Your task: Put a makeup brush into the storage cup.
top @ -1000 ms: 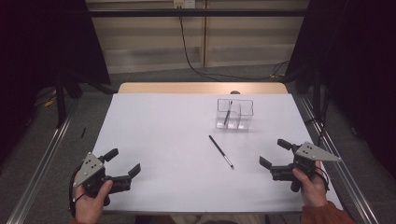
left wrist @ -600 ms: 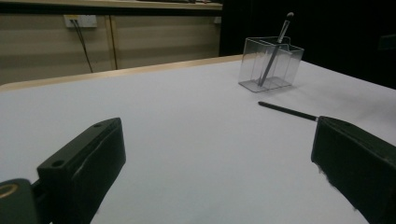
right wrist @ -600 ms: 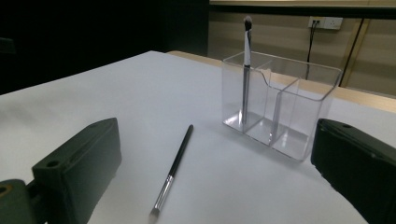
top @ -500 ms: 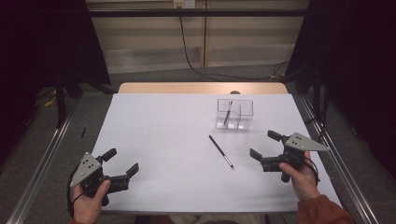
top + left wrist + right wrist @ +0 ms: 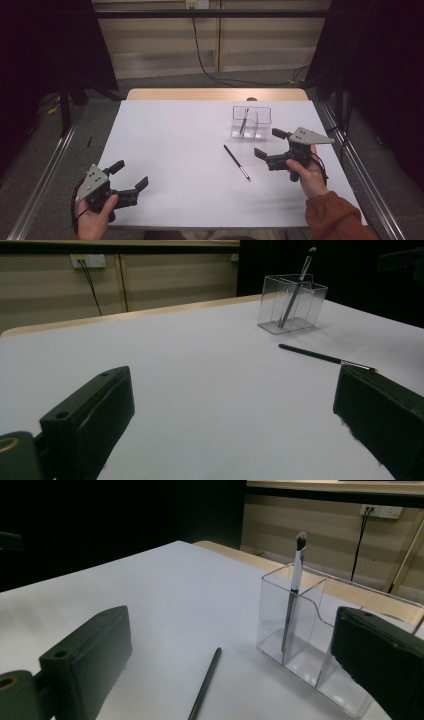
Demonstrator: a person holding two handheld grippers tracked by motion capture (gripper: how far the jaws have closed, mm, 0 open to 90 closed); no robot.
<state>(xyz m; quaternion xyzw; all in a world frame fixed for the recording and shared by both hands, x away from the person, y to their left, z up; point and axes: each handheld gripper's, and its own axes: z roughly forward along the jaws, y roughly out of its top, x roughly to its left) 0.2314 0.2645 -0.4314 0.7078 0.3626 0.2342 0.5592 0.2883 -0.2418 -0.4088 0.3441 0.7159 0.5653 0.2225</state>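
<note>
A thin dark brush (image 5: 236, 162) (image 5: 325, 357) (image 5: 205, 684) lies flat on the white table (image 5: 180, 145), right of centre. Behind it stands a clear plastic holder (image 5: 251, 121) (image 5: 292, 310) (image 5: 320, 650) with a second brush (image 5: 243, 121) (image 5: 296, 287) (image 5: 294, 592) leaning upright inside. My right gripper (image 5: 270, 142) hovers open just right of the lying brush, jaws wide with nothing between them, pointing left toward brush and holder. My left gripper (image 5: 131, 176) rests open near the table's front left corner, empty, far from both brushes.
The table's wooden far edge (image 5: 215, 94) borders a wall with a hanging cable (image 5: 200, 45). Metal rails (image 5: 45, 170) run along both sides of the table. Wide bare white surface lies between the two grippers.
My right gripper has travelled left and forward from the table's right edge toward the lying brush and the holder. The left gripper has barely shifted.
</note>
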